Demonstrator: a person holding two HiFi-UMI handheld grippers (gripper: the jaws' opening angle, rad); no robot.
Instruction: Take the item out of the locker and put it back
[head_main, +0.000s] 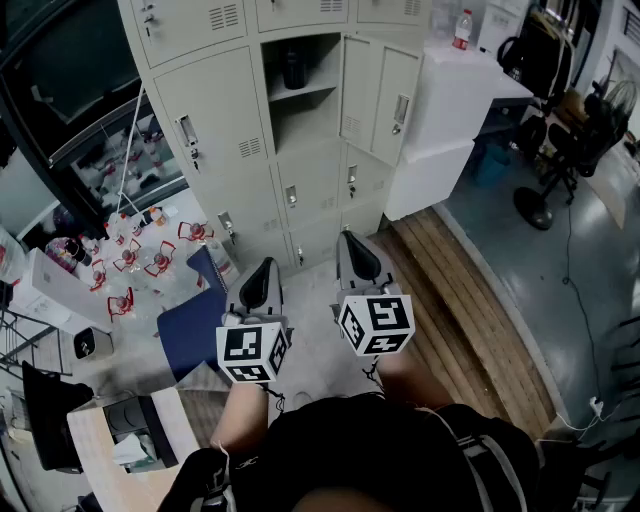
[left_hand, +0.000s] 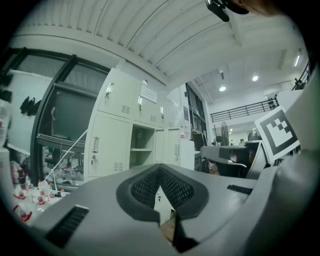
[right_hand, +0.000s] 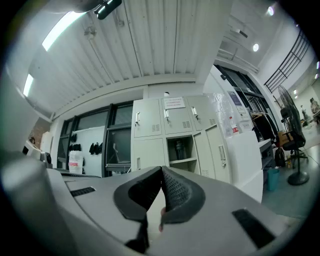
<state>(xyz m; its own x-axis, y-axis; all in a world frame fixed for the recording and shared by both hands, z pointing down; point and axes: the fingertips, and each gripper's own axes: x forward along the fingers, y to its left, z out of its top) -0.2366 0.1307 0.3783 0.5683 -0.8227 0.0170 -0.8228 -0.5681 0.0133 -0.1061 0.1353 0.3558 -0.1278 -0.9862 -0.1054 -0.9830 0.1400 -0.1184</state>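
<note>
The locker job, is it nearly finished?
Done: one locker stands open. In hand: nothing; the left gripper and right gripper are both shut, empty, and away from it. The dark bottle sits on the shelf inside, so taking it out and putting it back seems left to do.

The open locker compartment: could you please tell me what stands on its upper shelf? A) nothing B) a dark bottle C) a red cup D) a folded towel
B: a dark bottle stands upright in the upper part of the open locker.
</note>
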